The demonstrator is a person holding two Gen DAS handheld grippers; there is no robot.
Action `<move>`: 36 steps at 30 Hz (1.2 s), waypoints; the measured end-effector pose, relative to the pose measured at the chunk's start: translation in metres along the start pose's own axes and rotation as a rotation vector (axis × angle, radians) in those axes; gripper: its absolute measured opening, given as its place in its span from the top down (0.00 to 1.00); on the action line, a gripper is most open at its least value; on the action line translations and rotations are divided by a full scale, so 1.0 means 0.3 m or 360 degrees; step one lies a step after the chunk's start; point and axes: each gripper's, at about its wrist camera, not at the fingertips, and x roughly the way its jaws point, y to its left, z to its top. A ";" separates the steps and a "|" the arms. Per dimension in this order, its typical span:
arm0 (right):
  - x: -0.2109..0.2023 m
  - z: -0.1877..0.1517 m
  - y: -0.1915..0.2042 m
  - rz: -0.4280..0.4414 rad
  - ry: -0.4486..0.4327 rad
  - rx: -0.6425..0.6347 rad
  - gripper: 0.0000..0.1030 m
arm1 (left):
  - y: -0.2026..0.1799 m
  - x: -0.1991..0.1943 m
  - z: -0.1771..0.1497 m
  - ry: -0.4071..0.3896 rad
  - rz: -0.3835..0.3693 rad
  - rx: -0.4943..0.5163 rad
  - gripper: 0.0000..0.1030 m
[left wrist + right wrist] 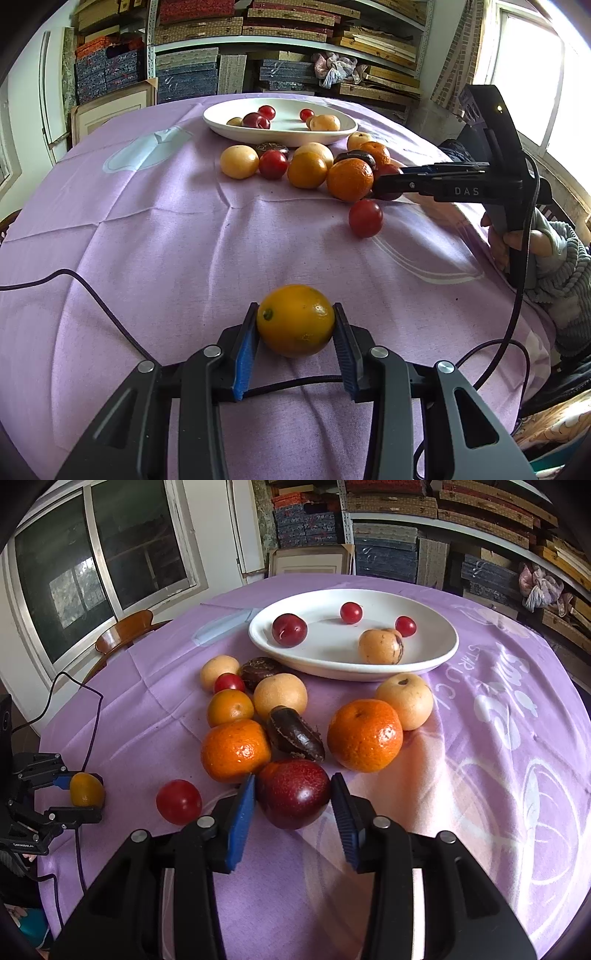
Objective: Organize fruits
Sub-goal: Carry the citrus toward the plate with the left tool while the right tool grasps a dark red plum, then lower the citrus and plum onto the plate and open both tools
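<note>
A few fruits are sitting in the white plate [441,657], but most are waiting on the desk [498,775]. The left gripper [295,325] fingers are holding a yellow-orange citrus fruit [295,319], and the right gripper [293,797] fingers are closing around a dark red plum [293,792].

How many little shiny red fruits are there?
4 little red fruits: two in the white oval plate, one in the fruit pile on the purple tablecloth, one alone nearer the right gripper. Others may hide behind bigger fruit.

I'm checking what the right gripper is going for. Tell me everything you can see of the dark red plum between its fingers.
The dark red plum is round, glossy and finely speckled. It rests on the purple tablecloth between the right gripper's blue-padded fingers, whose contact is unclear. An orange sits just behind it.
</note>
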 end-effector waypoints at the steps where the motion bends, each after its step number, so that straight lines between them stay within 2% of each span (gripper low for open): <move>1: -0.005 -0.003 0.001 -0.0006 -0.0008 -0.0001 0.60 | 0.006 -0.010 0.003 -0.0011 0.0004 -0.0007 0.62; 8: -0.099 -0.025 0.005 -0.0029 -0.0091 0.0028 0.60 | 0.017 -0.076 0.111 -0.0110 0.0091 0.0055 0.62; 13: -0.222 0.004 -0.001 -0.0088 -0.0197 0.0036 0.61 | 0.029 -0.093 0.275 -0.0196 0.0130 0.0110 0.62; 19: -0.424 0.200 -0.025 -0.0197 -0.0470 0.0005 0.61 | 0.023 -0.110 0.593 -0.0367 0.0203 0.0134 0.62; 22: -0.461 0.315 -0.052 -0.0216 -0.0560 0.0010 0.61 | 0.022 -0.078 0.733 -0.0397 0.0225 0.0114 0.62; 25: -0.391 0.388 -0.107 -0.0215 -0.0538 0.0053 0.61 | 0.041 0.007 0.820 -0.0359 0.0212 0.0079 0.62; 29: -0.214 0.447 -0.188 -0.0178 -0.0422 0.0136 0.61 | 0.087 0.154 0.890 -0.0263 0.0194 0.0012 0.62; 36: 0.109 0.525 -0.244 -0.0136 -0.0182 0.0143 0.61 | 0.176 0.446 0.949 -0.0084 0.0184 -0.0077 0.62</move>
